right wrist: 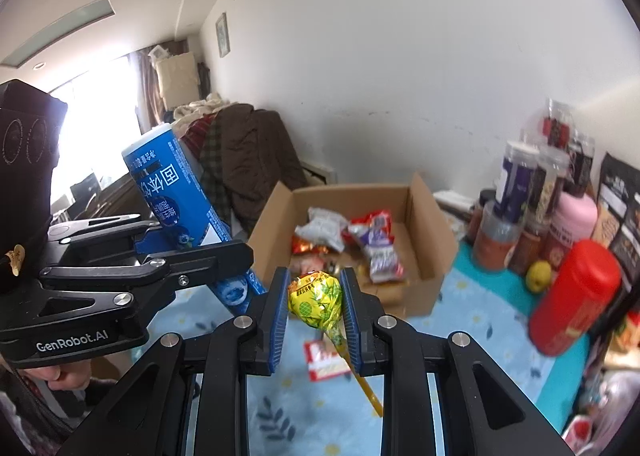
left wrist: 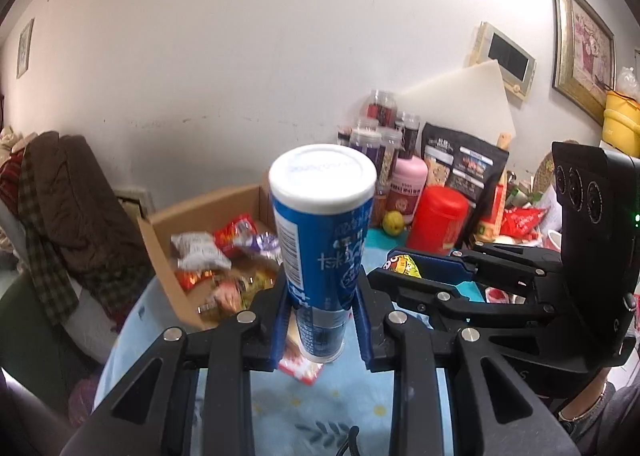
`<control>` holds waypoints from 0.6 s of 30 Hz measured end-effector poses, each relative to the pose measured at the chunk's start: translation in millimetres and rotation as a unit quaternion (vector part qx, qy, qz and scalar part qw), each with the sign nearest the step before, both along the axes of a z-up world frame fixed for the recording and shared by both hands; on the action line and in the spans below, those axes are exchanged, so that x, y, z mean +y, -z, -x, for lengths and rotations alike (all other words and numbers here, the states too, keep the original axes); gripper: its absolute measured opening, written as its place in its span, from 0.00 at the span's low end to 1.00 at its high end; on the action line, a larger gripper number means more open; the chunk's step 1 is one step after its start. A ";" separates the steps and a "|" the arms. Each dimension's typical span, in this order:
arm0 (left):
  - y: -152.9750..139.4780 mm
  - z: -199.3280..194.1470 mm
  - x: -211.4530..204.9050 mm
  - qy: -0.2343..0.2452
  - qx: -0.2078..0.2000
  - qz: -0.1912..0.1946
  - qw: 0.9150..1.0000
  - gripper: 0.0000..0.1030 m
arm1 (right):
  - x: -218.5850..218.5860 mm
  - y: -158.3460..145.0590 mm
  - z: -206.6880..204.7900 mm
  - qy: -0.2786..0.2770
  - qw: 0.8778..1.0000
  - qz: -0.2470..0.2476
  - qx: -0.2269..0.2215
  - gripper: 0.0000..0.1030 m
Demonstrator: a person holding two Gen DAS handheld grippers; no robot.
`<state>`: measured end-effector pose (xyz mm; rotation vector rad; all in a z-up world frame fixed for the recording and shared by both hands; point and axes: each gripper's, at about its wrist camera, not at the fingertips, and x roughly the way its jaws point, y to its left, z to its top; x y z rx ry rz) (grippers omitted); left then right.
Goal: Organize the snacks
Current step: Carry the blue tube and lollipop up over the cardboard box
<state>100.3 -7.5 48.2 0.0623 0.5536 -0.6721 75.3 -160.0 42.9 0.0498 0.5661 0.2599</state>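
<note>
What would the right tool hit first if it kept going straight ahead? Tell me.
Most likely the open cardboard box with snack packets: it lies straight beyond the right tool and its yellow lollipop. Depth is unclear.

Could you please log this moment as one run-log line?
left claw: shut on blue tube | right claw: shut on lollipop | cardboard box: holds snack packets | both items off table

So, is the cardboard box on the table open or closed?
Open. The cardboard box has its flaps standing up and outward, and the snack packets lying inside are visible from above in both wrist views.
</note>
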 end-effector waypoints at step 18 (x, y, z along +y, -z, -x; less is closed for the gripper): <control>-12.6 -118.6 -17.4 -0.020 -0.014 -0.011 1.000 0.27 | -16.6 -17.0 -114.3 -0.004 0.999 0.016 -0.029 0.24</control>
